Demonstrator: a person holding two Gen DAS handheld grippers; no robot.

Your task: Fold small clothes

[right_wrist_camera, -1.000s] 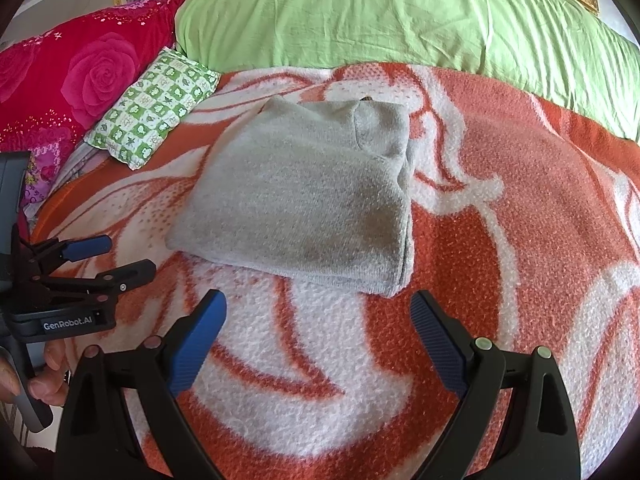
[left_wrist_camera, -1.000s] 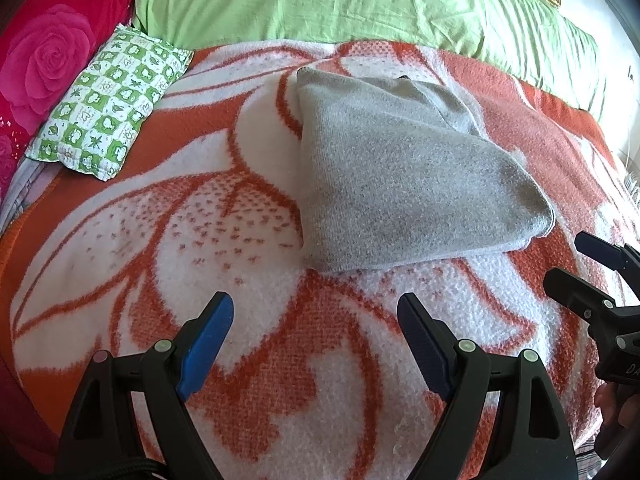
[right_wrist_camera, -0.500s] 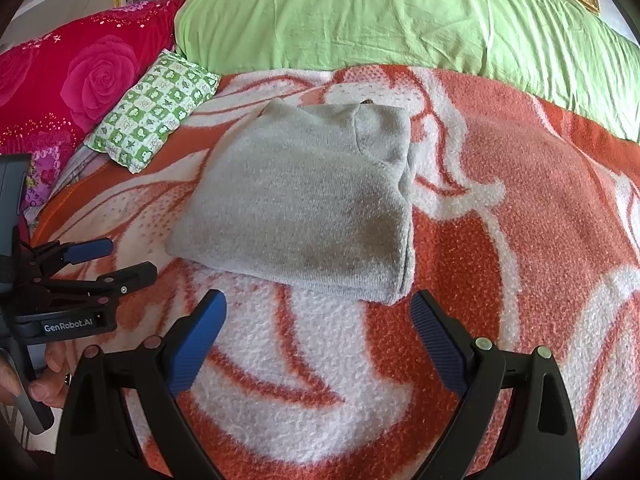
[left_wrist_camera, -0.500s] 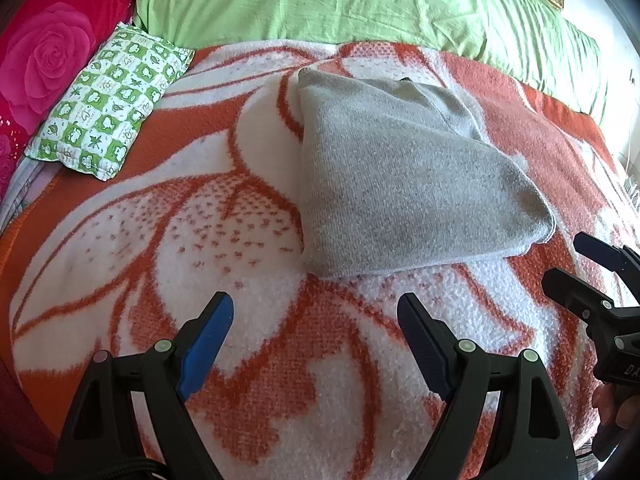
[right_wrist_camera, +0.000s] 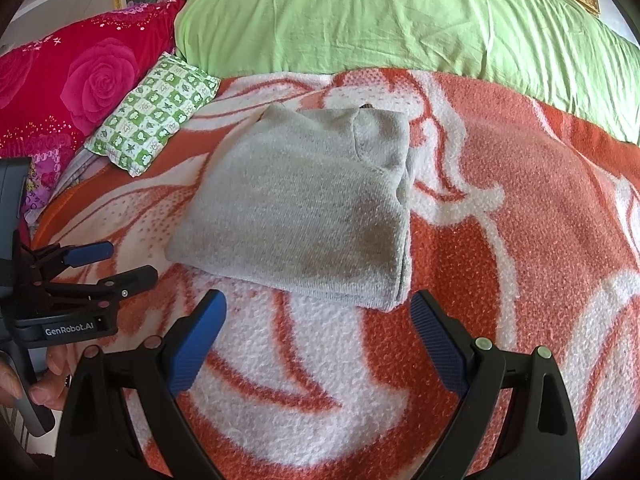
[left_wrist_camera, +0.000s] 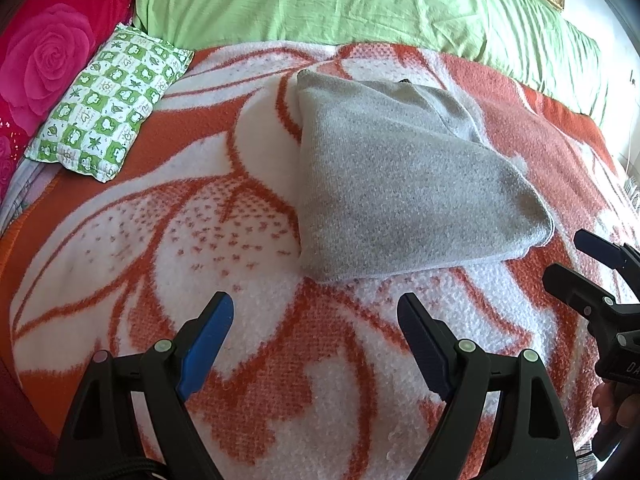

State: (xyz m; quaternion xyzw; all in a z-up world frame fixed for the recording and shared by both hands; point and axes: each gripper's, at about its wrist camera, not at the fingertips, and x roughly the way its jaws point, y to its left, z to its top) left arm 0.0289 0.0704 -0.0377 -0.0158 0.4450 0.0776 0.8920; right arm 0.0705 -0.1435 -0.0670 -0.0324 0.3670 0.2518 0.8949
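Orange-and-white flowered blanket (left_wrist_camera: 248, 216) covers the bed, with a green sheet (right_wrist_camera: 380, 16) at the far side. On it lies the folded grey garment (right_wrist_camera: 304, 208), its long axis running near to far, the folded edge toward the near side. Left gripper (left_wrist_camera: 314, 338) and right gripper (right_wrist_camera: 318, 336) hover just near of it, both spread wide, holding nothing.

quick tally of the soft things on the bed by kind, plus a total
folded grey garment: 1
pillows: 2, one green checked, one red rose-print
orange and white blanket: 1
light green cover: 1
total: 5
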